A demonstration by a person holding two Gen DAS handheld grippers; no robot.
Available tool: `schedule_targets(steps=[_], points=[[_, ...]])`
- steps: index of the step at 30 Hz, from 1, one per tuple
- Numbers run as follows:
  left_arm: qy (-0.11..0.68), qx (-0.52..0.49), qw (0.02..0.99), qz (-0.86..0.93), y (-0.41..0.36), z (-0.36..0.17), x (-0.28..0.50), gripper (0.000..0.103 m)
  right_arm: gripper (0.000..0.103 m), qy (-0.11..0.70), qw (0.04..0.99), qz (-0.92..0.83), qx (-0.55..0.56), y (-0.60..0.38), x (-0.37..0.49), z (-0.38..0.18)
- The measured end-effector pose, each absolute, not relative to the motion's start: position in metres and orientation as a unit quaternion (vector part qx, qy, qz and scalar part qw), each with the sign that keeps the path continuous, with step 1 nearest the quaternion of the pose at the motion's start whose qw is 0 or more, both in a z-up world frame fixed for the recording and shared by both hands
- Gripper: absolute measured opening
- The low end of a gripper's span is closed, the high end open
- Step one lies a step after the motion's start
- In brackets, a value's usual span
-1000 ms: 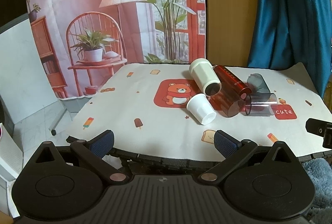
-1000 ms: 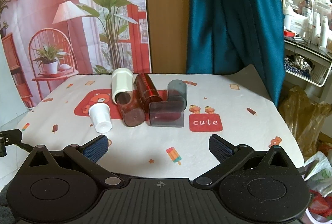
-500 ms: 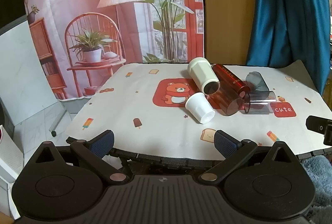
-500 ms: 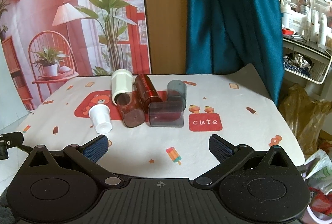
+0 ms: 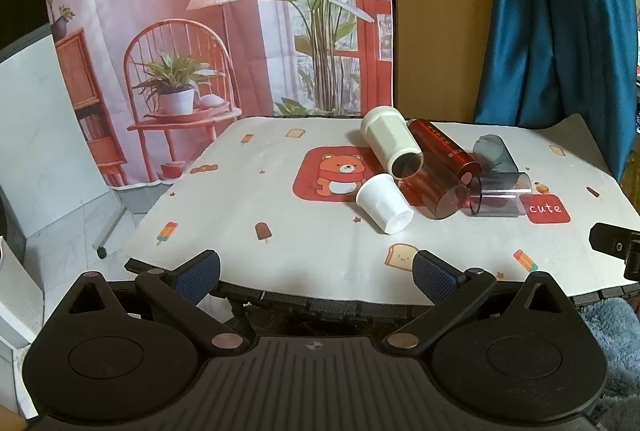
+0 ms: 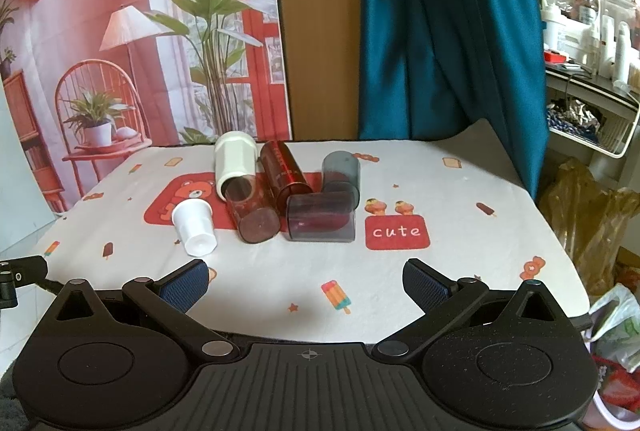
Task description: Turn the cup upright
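Observation:
Several cups lie on their sides in a cluster on the table's white printed cloth [image 5: 304,231]. A small white cup [image 5: 385,203] [image 6: 195,226] lies nearest, base toward me. Behind it lie a cream cup [image 5: 390,141] [image 6: 235,159], a clear red-brown tumbler [image 5: 434,189] [image 6: 250,209], a red cup [image 5: 442,149] [image 6: 285,169] and two smoky grey cups [image 5: 498,193] [image 6: 322,215]. My left gripper [image 5: 316,273] is open and empty at the table's near edge. My right gripper [image 6: 304,281] is open and empty, short of the cluster.
A printed backdrop [image 5: 224,31] and a teal curtain [image 6: 440,31] hang behind the table. A shelf with toiletries [image 6: 588,43] and plastic bags [image 6: 588,215] stand to the right. The floor [image 5: 68,243] drops off at the left.
Both grippers have drifted slightly; the view of the cups has shifted a little. Nothing on the table has moved and the jaws stay open.

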State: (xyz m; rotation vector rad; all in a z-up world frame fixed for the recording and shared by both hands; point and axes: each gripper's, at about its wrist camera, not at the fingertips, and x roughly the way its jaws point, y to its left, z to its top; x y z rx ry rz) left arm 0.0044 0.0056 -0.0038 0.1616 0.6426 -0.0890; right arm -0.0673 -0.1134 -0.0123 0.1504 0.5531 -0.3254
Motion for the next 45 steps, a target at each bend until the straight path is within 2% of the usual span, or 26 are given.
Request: schedule_targets(steps=[18,30,40,45], points=[[0.308,0.033,0.949,-0.059,0.017,0.000,0.013,0.103,0.103,0.261,0.953,-0.132,0.080,-0.112,-0.068,-0.010],[0.306,0.060,0.948,-0.061,0.011,0.003,0.015,0.103,0.103,0.224,0.967,-0.100,0.064,-0.110,-0.071,-0.001],[0.324,0.004,0.943,-0.080,0.022,-0.008,0.034,0.103,0.103,0.260,0.961,-0.085,0.049,-0.111,-0.050,-0.011],[0.355,0.007,0.932,-0.071,0.021,-0.019,0.055,0.103,0.103,0.284,0.954,-0.080,0.054,-0.112,-0.032,-0.020]])
